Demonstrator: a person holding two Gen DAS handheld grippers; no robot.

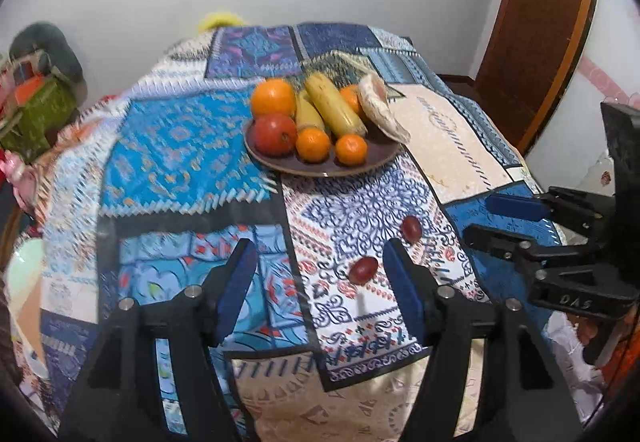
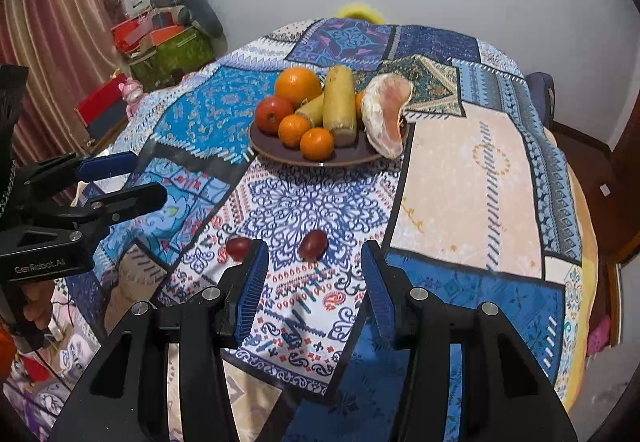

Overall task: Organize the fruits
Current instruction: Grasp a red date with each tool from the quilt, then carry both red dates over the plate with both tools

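A brown plate [image 1: 362, 171] [image 2: 280, 156] sits mid-table with oranges [image 1: 273, 97] [image 2: 298, 85], a red apple [image 1: 274, 134] [image 2: 274, 113], yellow bananas [image 1: 334, 104] [image 2: 340, 104] and a peeled pomelo piece [image 1: 380, 108] [image 2: 386, 116]. Two red grapes lie loose on the patterned cloth in front of it: one [image 1: 363, 269] [image 2: 239, 247] nearer the left gripper, one [image 1: 411, 229] [image 2: 313, 244] farther right. My left gripper [image 1: 320, 278] [image 2: 132, 178] is open and empty, just short of the near grape. My right gripper [image 2: 316, 274] [image 1: 490, 216] is open and empty, just short of the other grape.
The table carries a blue patchwork cloth [image 1: 180, 146] [image 2: 472, 178]. Boxes and clutter [image 2: 164, 42] stand by the wall at the left. A wooden door [image 1: 548, 26] is at the right. A chair [image 2: 540, 90] stands behind the table.
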